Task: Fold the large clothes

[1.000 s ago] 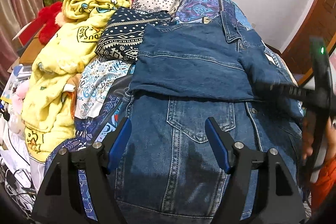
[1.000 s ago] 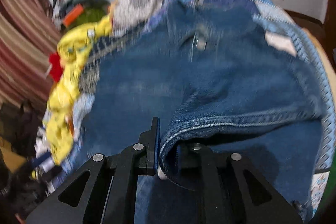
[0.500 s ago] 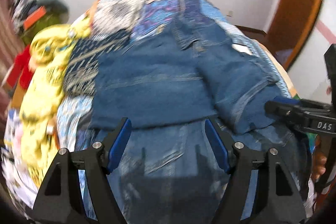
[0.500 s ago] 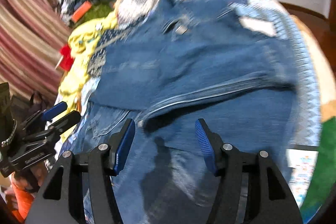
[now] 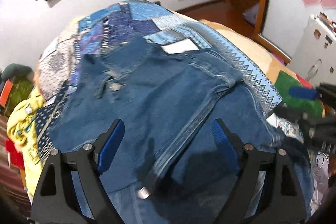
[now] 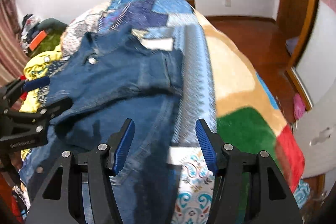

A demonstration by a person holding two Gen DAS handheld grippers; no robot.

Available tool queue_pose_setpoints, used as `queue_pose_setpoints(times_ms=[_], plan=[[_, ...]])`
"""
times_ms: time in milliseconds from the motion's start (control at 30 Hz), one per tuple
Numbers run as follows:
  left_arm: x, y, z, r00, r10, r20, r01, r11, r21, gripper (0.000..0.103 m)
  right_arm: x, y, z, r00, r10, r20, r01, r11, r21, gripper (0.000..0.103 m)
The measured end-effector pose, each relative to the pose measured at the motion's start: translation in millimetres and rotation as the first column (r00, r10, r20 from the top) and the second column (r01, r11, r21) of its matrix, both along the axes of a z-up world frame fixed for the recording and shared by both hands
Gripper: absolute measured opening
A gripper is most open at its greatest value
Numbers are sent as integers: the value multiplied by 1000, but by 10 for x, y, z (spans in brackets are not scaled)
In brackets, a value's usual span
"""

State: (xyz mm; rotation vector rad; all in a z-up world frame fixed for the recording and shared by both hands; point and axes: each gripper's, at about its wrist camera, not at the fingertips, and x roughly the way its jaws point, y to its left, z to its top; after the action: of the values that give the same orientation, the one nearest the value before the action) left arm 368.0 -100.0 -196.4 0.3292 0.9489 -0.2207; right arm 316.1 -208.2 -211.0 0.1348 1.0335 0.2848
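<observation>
Denim jacket part-folded on the bed, both grippers free of it.

We see the denim jacket (image 5: 159,98) lying on the patchwork bedspread (image 5: 258,81), one sleeve laid across its body. Our left gripper (image 5: 166,140) is opening, nothing between its jaws; the right gripper (image 6: 164,146) stands parted and empty above the jacket's right edge. We judge the denim heavy, stiff at the seams, not slippery; best taken by the hem or a thick seam, both corners together.

Both wrist fisheyes look steeply down from close above, sharing the folded blue denim jacket (image 5: 159,102) (image 6: 117,81).
</observation>
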Motion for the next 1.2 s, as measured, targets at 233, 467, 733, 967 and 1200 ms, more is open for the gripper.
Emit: queue_pose_setpoints(times_ms=[233,467,733,967,1200], plan=[[467,-403,-464,991,-57,-122,61,998,24,85,-82,-2,-308,998,-9,-67,8,1000,-3,57],[787,-634,-674,986,-75,-148,74,997,-14,74,-97,-82,-380,996,-39,-84,43,998,38,59],[688,-452,-431,996,-50,-71,48,998,-41,4,-71,-47,-386,997,-21,-72,19,999,-30,65],[494,391,236,995,75,62,-65,987,-146,4,-100,-45,-398,997,-24,-78,19,998,-55,66],[10,1566,607,946,284,156,-248,944,-218,4,-110,48,-353,998,-5,-69,-5,990,-140,66]])
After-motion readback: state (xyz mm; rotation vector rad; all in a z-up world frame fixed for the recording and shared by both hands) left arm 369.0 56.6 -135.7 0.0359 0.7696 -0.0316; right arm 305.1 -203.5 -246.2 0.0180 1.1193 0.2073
